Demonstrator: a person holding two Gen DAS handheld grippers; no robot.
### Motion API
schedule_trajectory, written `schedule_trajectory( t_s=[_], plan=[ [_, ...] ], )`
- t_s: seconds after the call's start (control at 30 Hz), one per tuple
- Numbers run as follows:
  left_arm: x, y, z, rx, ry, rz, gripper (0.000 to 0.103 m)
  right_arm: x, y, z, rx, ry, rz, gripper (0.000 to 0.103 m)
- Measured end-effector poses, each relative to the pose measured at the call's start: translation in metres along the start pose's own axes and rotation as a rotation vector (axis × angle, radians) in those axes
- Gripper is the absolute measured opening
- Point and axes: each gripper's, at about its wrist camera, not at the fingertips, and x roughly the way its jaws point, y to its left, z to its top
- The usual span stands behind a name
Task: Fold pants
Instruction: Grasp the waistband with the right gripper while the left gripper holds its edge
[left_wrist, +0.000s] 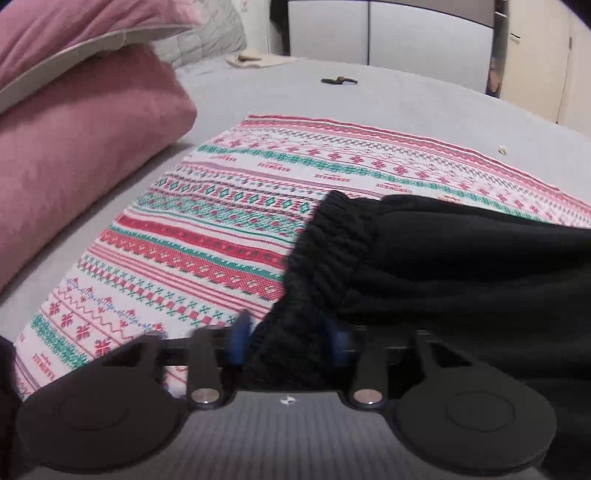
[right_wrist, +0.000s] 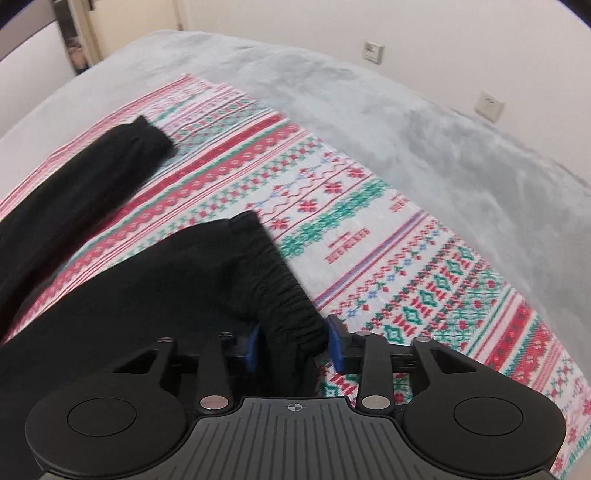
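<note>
Black pants (left_wrist: 443, 266) lie on a red, green and white patterned cloth (left_wrist: 184, 240). Their gathered elastic waistband (left_wrist: 325, 243) runs down between the blue pads of my left gripper (left_wrist: 290, 339). Those jaws stand wide, with the pads blurred and not pressing on the fabric. In the right wrist view the pants (right_wrist: 147, 295) show two legs. The far leg's end (right_wrist: 147, 136) lies flat on the cloth (right_wrist: 406, 258). The near leg's elastic cuff (right_wrist: 288, 295) fills the gap of my right gripper (right_wrist: 294, 347), whose blue pads sit against it on both sides.
The cloth lies on a grey bedcover (left_wrist: 332, 99). Pink pillows (left_wrist: 74, 166) are stacked at the left. A small dark object (left_wrist: 338, 80) lies far back on the bed. A white wall with sockets (right_wrist: 373, 51) borders the bed beyond the cloth.
</note>
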Motion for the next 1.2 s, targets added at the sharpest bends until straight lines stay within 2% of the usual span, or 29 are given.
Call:
schedule_trajectory(
  t_s=[0.03,0.07,0.13,0.17,0.23,0.3,0.37,0.4,0.53,0.63,0.7,0.77,0.87,0.97,1.03,1.07,1.13,1.17,1.2],
  plan=[
    [-0.003,0.006,0.003,-0.019,-0.006,-0.001,0.097,-0.007,0.002,-0.001,-0.005,-0.025,-0.024,0.057],
    [-0.005,0.013,0.007,-0.042,-0.018,-0.011,0.098,-0.011,0.006,0.0,-0.018,-0.061,-0.065,0.072],
    [-0.01,0.027,0.015,-0.105,-0.031,-0.037,0.098,-0.022,0.013,0.0,-0.06,-0.143,-0.126,0.083],
    [-0.014,0.036,0.019,-0.152,-0.045,-0.055,0.098,-0.027,0.018,-0.001,-0.087,-0.187,-0.138,0.084],
    [-0.017,0.045,0.029,-0.23,-0.069,-0.091,0.098,-0.032,0.025,0.002,-0.107,-0.214,-0.107,0.084],
    [-0.015,0.04,0.038,-0.242,-0.078,-0.136,0.098,-0.027,0.027,0.011,-0.064,-0.206,-0.029,0.084],
    [-0.007,0.021,0.048,-0.181,-0.067,-0.196,0.101,-0.018,0.034,0.023,-0.019,-0.175,0.042,0.084],
    [-0.003,0.01,0.052,-0.147,-0.062,-0.2,0.103,-0.013,0.04,0.028,-0.02,-0.17,0.071,0.084],
    [0.021,-0.04,0.068,0.011,-0.04,-0.204,0.103,-0.001,0.076,0.049,-0.123,-0.161,0.148,0.084],
    [0.041,-0.068,0.078,0.056,-0.005,-0.144,0.103,0.002,0.1,0.071,-0.181,-0.158,0.256,0.084],
    [0.051,-0.087,0.082,0.164,0.004,-0.124,0.103,0.009,0.112,0.09,-0.179,-0.153,0.3,0.084],
    [0.06,-0.099,0.084,0.267,-0.015,-0.092,0.103,0.021,0.125,0.116,-0.148,-0.143,0.298,0.084],
    [0.067,-0.104,0.088,0.31,-0.039,-0.055,0.103,0.042,0.149,0.151,-0.111,-0.129,0.318,0.082],
    [0.064,-0.106,0.088,0.365,-0.081,-0.146,0.103,0.068,0.187,0.178,-0.175,-0.108,0.293,0.079],
    [0.078,-0.115,0.086,0.432,-0.024,-0.212,0.103,0.085,0.204,0.186,-0.213,-0.104,0.253,0.077],
    [0.089,-0.118,0.084,0.461,-0.001,-0.209,0.103,0.095,0.21,0.188,-0.225,-0.094,0.234,0.072],
    [0.1,-0.114,0.085,0.424,-0.005,-0.211,0.103,0.117,0.219,0.188,-0.243,-0.058,0.203,0.059],
    [0.105,-0.11,0.088,0.38,0.012,-0.237,0.103,0.125,0.218,0.185,-0.253,-0.052,0.177,0.053],
    [0.107,-0.107,0.089,0.356,0.018,-0.271,0.103,0.13,0.221,0.18,-0.284,-0.068,0.153,0.051]
  ],
)
